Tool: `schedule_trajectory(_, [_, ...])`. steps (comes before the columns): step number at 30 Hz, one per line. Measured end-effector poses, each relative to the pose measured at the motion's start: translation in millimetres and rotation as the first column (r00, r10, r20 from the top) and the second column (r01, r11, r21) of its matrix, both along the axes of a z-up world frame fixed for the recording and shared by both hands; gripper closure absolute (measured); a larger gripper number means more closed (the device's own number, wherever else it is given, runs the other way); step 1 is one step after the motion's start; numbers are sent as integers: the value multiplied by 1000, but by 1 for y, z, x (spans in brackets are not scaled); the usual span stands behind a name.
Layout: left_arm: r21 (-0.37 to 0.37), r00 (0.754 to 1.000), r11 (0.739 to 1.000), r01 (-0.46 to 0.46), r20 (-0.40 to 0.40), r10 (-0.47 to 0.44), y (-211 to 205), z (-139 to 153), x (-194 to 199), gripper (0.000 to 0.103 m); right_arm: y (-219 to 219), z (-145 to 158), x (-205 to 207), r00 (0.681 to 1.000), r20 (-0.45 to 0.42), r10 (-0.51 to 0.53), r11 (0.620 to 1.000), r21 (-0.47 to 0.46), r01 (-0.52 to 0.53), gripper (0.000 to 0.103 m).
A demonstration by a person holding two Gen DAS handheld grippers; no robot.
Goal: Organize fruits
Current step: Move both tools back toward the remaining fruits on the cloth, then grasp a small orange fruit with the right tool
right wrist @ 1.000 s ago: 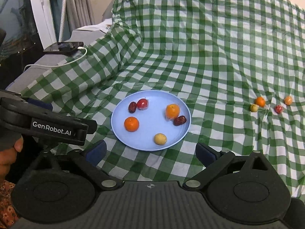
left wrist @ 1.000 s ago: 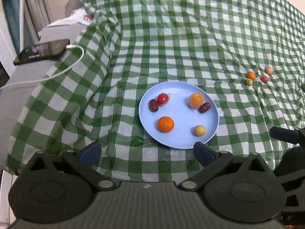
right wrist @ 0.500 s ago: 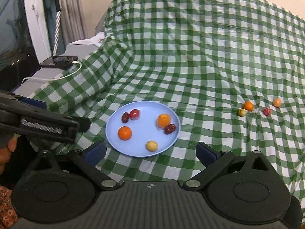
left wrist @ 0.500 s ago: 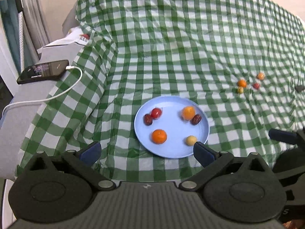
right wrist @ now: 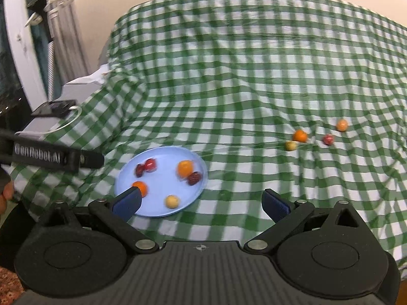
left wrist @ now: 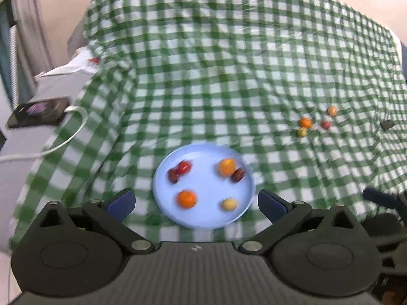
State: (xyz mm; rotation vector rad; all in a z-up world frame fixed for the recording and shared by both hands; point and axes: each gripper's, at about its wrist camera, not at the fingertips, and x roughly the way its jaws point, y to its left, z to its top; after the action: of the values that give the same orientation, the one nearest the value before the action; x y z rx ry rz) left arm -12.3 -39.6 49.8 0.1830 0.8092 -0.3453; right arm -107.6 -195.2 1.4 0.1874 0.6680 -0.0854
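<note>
A light blue plate point(left wrist: 208, 218) point(right wrist: 162, 157) lies on the green checked cloth and holds several small fruits: two orange ones point(left wrist: 187, 198) point(left wrist: 227, 167), a yellow one point(left wrist: 229, 204), a red one point(left wrist: 183, 167) and dark dates point(left wrist: 238, 175). Further right on the bare cloth sit several loose fruits: an orange one point(right wrist: 299, 135), a yellow-green one point(right wrist: 290, 145), a red one point(right wrist: 328, 139) and a pale orange one point(right wrist: 342, 125). My left gripper point(left wrist: 195, 202) hangs open just before the plate. My right gripper point(right wrist: 201, 202) is open too, over the cloth right of the plate.
A phone point(left wrist: 38, 111) on a white charging cable point(left wrist: 63, 142) lies on a grey surface at the left, beside the cloth's edge. A small dark object point(left wrist: 387, 125) rests at the far right. The left gripper's arm point(right wrist: 51, 156) crosses the right wrist view at the left.
Both grippers have pulled back and risen from the plate, so the plate and loose fruits look smaller and more cloth shows. Both stay open.
</note>
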Motion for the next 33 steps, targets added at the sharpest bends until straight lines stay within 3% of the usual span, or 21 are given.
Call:
schedule_trajectory(9, [23, 991, 990, 137, 9, -137, -108, 1, 66, 0, -97, -22, 20, 984, -19, -174, 985, 1, 174, 2])
schedule_trajectory(16, [21, 967, 967, 253, -38, -252, -205, -38, 156, 0, -176, -51, 77, 969, -13, -247, 968, -50, 246, 1])
schedule_trajectory(21, [137, 952, 942, 307, -40, -304, -286, -87, 238, 0, -240, -84, 135, 952, -9, -307, 949, -81, 306, 1])
schedule_trajectory(25, [208, 954, 931, 299, -65, -292, -332, -129, 303, 0, -288, -121, 174, 931, -62, -361, 933, -39, 359, 1])
schedule_trajectory(33, [332, 974, 918, 218, -24, -223, -371, -179, 407, 0, -359, -165, 237, 893, -88, -441, 897, -32, 440, 1])
